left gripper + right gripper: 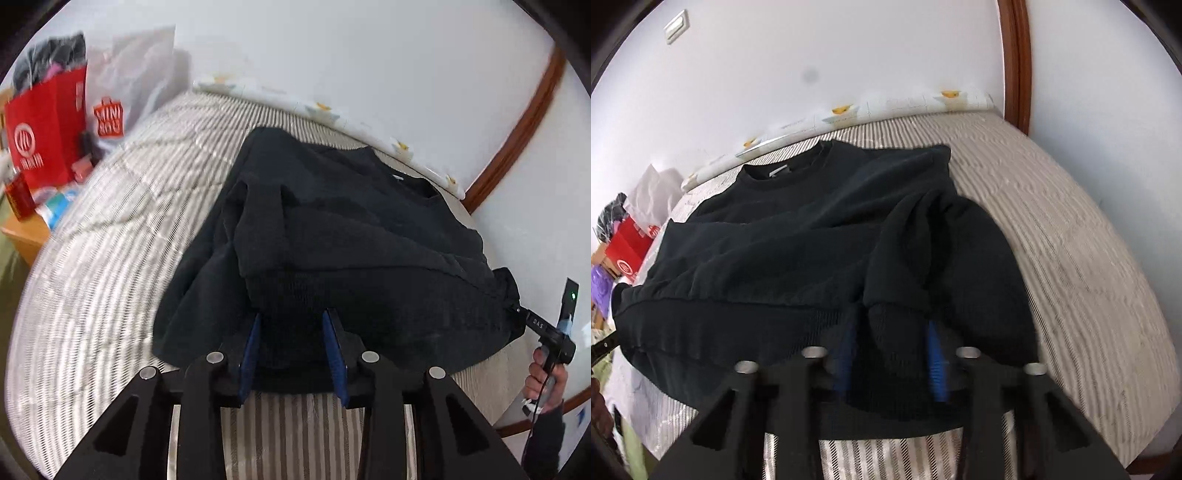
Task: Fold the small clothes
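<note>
Home bedroom: striped bed [92,266], shopping bags [48,136] bedside

Sweater [812,258] hem hides right fingers [936,363]; bedspread [92,266] blurred, perhaps striped.

Black sweater [351,236] spread on striped bed [110,240]

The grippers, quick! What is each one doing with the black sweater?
Left gripper: hem of the black sweater between its fingers; grip cannot be told.
Right gripper: closed on the sweater's hem.
</note>
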Demonstrator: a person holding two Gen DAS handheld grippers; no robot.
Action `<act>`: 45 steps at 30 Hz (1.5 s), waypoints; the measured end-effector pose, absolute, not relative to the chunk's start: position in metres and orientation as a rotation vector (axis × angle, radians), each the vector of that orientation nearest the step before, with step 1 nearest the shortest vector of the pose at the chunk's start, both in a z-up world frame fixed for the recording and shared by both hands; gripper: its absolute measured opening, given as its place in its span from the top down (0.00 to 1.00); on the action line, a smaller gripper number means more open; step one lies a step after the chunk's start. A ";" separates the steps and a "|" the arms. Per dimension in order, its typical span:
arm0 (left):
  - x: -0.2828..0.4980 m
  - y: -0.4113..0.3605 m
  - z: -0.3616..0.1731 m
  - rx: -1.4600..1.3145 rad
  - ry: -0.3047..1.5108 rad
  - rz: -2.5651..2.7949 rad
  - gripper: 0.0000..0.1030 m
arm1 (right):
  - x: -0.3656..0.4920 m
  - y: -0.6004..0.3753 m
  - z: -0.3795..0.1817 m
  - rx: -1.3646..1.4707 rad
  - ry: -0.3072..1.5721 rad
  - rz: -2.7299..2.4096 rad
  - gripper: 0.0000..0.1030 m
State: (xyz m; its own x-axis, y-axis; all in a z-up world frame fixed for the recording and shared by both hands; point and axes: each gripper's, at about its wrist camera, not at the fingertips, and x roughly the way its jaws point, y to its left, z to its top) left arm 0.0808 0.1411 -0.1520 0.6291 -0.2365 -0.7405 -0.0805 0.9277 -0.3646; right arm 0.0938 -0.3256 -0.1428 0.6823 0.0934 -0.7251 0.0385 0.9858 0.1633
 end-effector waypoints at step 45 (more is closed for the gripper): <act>0.134 0.157 -0.110 -0.367 0.748 -0.119 0.92 | 0.133 -0.347 -0.075 0.342 0.683 0.215 0.88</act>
